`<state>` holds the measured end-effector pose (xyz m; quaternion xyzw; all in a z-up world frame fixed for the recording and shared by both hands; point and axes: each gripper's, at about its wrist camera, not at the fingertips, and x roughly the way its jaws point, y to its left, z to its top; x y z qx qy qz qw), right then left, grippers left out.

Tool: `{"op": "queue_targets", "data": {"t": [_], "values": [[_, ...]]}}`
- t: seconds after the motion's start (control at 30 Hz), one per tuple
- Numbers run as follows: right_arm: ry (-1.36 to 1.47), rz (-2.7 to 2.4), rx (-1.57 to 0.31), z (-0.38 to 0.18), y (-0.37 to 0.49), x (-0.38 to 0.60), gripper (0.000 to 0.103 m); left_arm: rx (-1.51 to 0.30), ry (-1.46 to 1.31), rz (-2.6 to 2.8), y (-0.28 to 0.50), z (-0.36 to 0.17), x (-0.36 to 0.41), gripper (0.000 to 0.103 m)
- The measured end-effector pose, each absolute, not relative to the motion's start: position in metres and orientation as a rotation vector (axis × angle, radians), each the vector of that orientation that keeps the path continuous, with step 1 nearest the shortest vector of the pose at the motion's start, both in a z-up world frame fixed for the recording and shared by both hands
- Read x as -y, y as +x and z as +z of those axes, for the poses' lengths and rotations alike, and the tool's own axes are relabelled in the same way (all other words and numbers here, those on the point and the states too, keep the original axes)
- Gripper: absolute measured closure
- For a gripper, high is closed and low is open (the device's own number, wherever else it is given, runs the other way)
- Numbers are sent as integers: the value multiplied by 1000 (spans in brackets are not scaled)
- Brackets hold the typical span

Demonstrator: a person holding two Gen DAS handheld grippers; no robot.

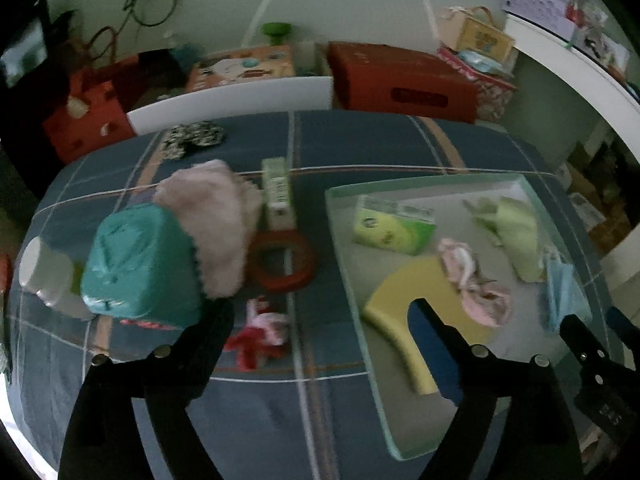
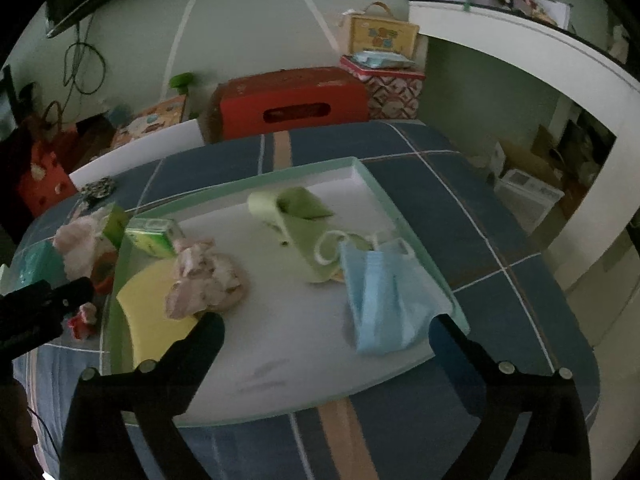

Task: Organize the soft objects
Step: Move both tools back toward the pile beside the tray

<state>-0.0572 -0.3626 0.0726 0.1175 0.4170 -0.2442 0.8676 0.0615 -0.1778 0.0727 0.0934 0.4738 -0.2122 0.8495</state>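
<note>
**Both grippers empty over a half-sorted desk**

The left gripper (image 1: pixel 324 320) hangs with its fingers spread wide and nothing between them. It straddles the near left edge of the tray (image 1: pixel 340 216): one finger is over the blue checked cloth (image 1: pixel 360 140), while the other crosses the yellow sponge (image 1: pixel 404 292) lying inside the tray. Just ahead of the left finger sits a small red and pink scrap (image 1: pixel 260 336), apparently fabric, still on the cloth and outside the tray. It looks like the nearest soft thing left to collect, which would explain why the gripper is spread and low here.

The right gripper (image 2: pixel 326 330) is likewise released and empty, poised over the tray's bare white floor. A blue face mask (image 2: pixel 384 300) lies just beside its right finger, and a crumpled pink cloth (image 2: pixel 204 280) rests partly on the sponge near its left finger.

Further in, a folded pale green cloth (image 2: pixel 300 232) and a green tissue pack (image 2: pixel 154 236) also sit in the tray, so the tray seems to serve as the gathering place for soft things.

Outside it, on the desk's left side, a fluffy pink cloth (image 1: pixel 216 224) is draped against a teal packet (image 1: pixel 140 264). A red tape roll (image 1: pixel 284 260), a narrow green box (image 1: pixel 276 188) and a white bottle (image 1: pixel 44 276) lie near them. These hard items are probably meant to stay out, while the fluffy cloth and the scrap are not yet sorted.
</note>
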Motion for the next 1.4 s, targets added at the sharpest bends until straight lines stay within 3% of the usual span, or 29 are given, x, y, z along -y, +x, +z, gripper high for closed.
{"op": "queue_targets", "data": {"t": [1.4], "values": [[281, -84, -961, 94, 58, 262, 0, -895, -71, -204, 128, 95, 1, 7]]}}
